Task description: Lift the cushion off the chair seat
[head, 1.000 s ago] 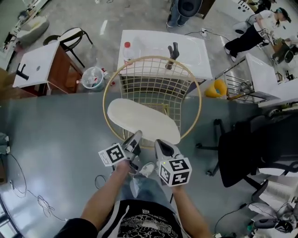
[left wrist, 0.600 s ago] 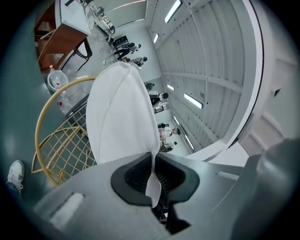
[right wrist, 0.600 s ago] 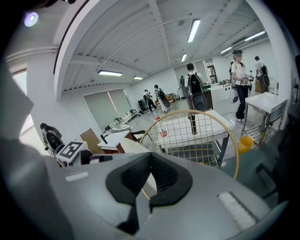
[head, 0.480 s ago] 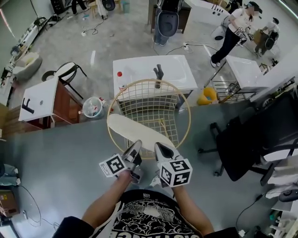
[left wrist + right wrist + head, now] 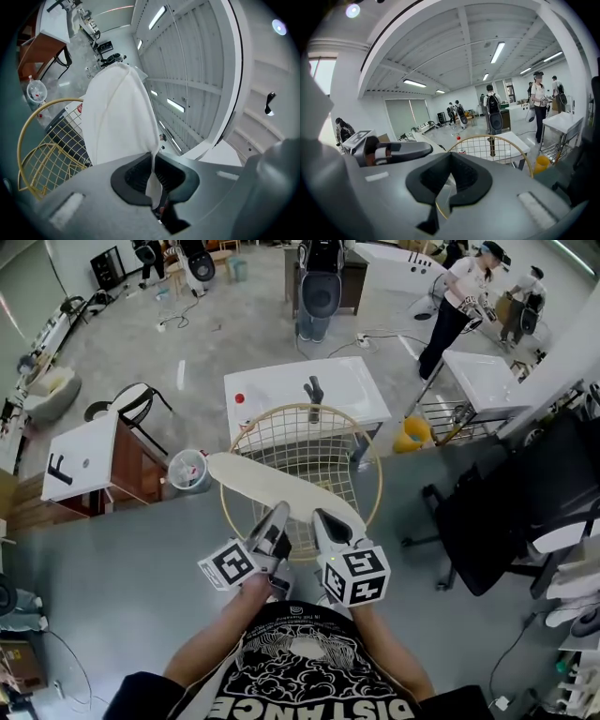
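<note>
In the head view the white oval cushion (image 5: 277,489) hangs tilted above the gold wire chair (image 5: 302,439), off the seat. My left gripper (image 5: 278,515) and right gripper (image 5: 324,519) sit side by side on its near edge. In the left gripper view the cushion (image 5: 119,115) rises large in front, and a fold of its edge is pinched in the left gripper (image 5: 153,177), which is shut on it. The right gripper (image 5: 448,182) shows a thin pale sliver of cushion edge pressed between its pads, with the chair's gold rim (image 5: 501,138) beyond.
A white table (image 5: 281,382) stands behind the chair with a red-capped bottle (image 5: 240,398) and a black object (image 5: 313,390). A bin (image 5: 187,468) and a wood-sided desk (image 5: 94,457) are at the left, a black office chair (image 5: 506,512) at the right. People (image 5: 457,296) stand far back.
Both grippers have risen together with the cushion. It has come up off the seat and now hangs tilted, its far end swung up and left over the chair's rim.
</note>
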{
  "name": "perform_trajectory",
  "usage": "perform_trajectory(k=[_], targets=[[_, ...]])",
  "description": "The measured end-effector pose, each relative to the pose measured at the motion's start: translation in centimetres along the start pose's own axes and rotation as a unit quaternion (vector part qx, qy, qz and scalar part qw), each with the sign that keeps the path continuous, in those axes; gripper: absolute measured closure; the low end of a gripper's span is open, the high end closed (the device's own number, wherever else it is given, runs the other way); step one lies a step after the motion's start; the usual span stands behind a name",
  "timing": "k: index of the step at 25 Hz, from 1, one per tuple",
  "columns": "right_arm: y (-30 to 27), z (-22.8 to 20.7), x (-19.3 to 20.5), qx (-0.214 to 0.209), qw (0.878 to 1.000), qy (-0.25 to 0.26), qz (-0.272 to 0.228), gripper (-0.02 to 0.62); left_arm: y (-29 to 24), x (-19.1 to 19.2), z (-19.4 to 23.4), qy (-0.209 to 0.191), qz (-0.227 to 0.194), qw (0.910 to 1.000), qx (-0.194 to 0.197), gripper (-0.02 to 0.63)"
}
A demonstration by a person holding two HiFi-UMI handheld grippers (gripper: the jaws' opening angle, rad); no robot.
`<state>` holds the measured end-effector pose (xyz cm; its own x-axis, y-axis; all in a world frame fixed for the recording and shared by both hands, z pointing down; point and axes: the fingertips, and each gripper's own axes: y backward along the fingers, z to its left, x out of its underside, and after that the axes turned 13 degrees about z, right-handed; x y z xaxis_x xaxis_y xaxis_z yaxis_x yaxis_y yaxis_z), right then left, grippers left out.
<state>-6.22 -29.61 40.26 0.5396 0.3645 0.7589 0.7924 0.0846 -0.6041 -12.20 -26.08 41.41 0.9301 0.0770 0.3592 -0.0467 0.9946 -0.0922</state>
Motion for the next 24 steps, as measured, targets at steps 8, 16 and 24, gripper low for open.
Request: perform_trajectory(k=[8,16,24], targets=[[-0.6,-0.4,-1.1,0.002,1.0,0.003,-0.009,0.601,-0.3,-1.0,0.2,-0.002,-0.007,0.9999,-0.009,0.58],[-0.5,-0.3,-1.4,-0.006,1.0,0.006,-0.008,0.601,-0.7,-0.9,-0.3,0.001,-0.012,0.9999,0.003,0.58],[-1.0,-0.6,-1.2,-0.01,1.0,0.009,-0.005,0.6,-1.1,-0.8,0.2,0.001,-0.009,0.9999,-0.004,0.58]])
